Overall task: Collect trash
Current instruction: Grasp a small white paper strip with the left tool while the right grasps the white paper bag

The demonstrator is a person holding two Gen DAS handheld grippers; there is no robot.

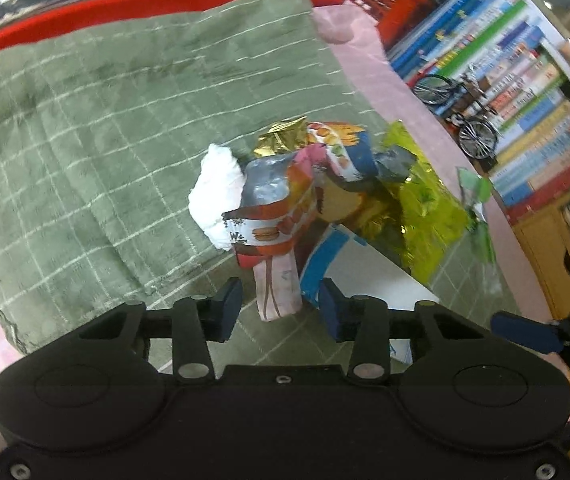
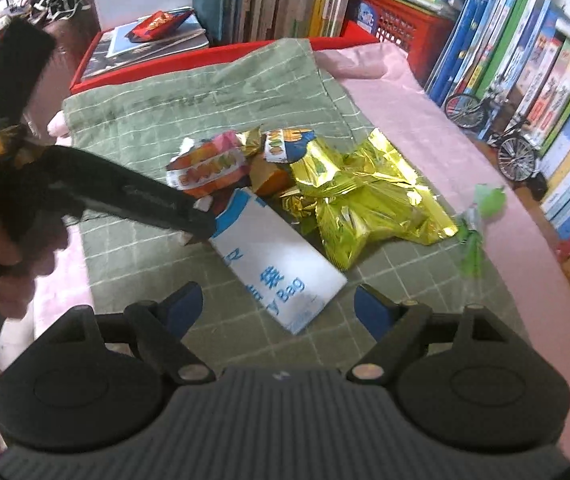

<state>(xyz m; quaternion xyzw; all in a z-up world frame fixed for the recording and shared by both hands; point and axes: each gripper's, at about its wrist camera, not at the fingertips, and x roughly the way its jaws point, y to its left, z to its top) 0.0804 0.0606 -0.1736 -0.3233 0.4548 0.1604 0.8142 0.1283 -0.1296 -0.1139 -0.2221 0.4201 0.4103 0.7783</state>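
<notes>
A heap of litter lies on a green quilted cloth with a white grid pattern (image 1: 85, 128), itself spread over a pink sheet (image 2: 425, 112). The heap comprises a crumpled white tissue (image 1: 217, 196), a crushed snack wrapper printed with burgers (image 1: 281, 216), a crinkled yellow-gold foil bag (image 2: 365, 196), and a flat white paper bag with blue lettering (image 2: 277, 268); a small green scrap (image 2: 481, 216) lies just beside the foil bag, on the sheet's side.

The left gripper (image 1: 281, 308) points steeply down at the heap, its jaws partly closed; a pink strip hanging from the snack wrapper sits between the blue pads (image 1: 229, 304), with a visible gap on either side, so nothing is clamped. In the right wrist view this gripper's tip reaches the wrapper from the left, a hand (image 2: 13, 264) at its grip.

The right gripper (image 2: 281, 308) hovers above the white paper bag's near end, jaws spread wide and empty.

Shelved books (image 2: 525, 60) and a model bicycle (image 2: 497, 136) border the scene.
</notes>
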